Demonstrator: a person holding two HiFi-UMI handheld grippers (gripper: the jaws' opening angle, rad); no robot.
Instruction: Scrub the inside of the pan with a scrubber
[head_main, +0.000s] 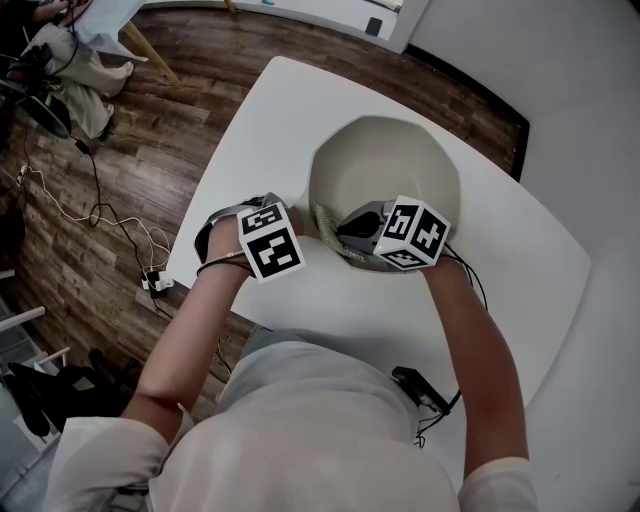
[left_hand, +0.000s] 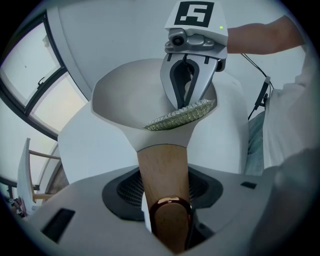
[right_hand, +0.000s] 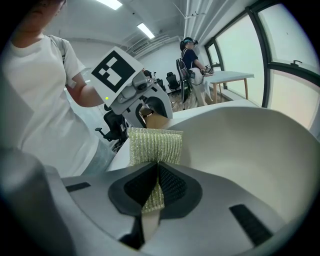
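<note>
A cream pan (head_main: 385, 165) stands on the white table (head_main: 270, 110), its wooden handle (left_hand: 164, 167) pointing at me. My left gripper (left_hand: 165, 192) is shut on that handle, the copper-coloured end cap (left_hand: 170, 210) sitting between its jaws. My right gripper (right_hand: 156, 182) is shut on a flat green-gold scrubber (right_hand: 155, 145) and holds it over the near inner wall of the pan (right_hand: 250, 150), by the handle joint. In the left gripper view the scrubber (left_hand: 182, 115) lies tilted against the pan's rim under the right gripper (left_hand: 186, 102). The head view shows both marker cubes side by side, left gripper (head_main: 290, 238), right gripper (head_main: 350, 228).
The table's left edge drops to a wood floor with cables and a power strip (head_main: 155, 282). A small black device (head_main: 420, 388) with a cord lies on the table by my right arm. Far back, a person (right_hand: 191, 55) stands by another table.
</note>
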